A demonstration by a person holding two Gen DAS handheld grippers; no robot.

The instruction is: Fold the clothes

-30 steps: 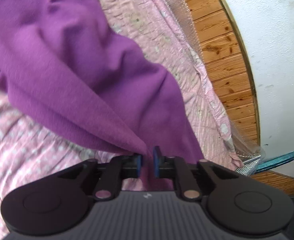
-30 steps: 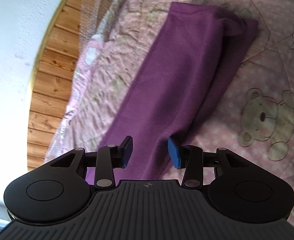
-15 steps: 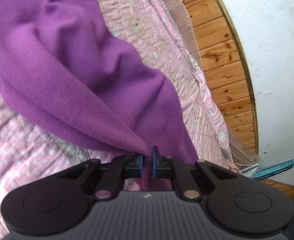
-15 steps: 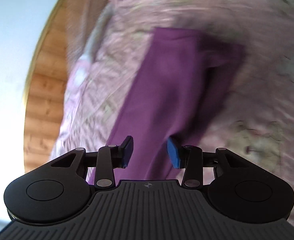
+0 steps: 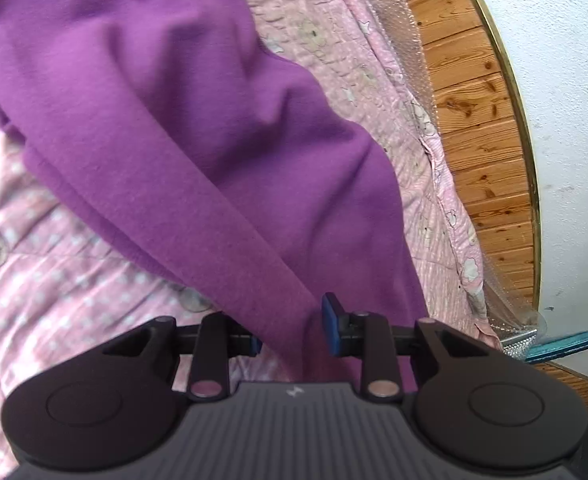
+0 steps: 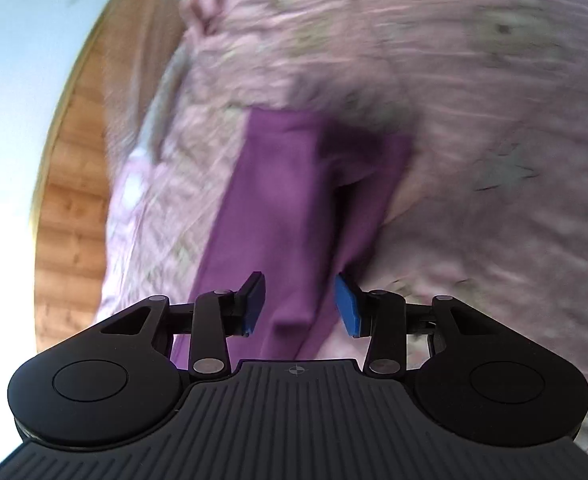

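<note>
Your left gripper [image 5: 294,330] and right gripper [image 6: 299,306] both gape wide over the purple garment [image 5: 182,120], stretching toward twelve o'clock.

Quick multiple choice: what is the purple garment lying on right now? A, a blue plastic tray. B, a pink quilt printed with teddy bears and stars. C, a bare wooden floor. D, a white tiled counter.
B: the purple garment is spread over a pink quilt printed with teddy bears and stars; wooden boards show only beyond the quilt's edge.
</note>
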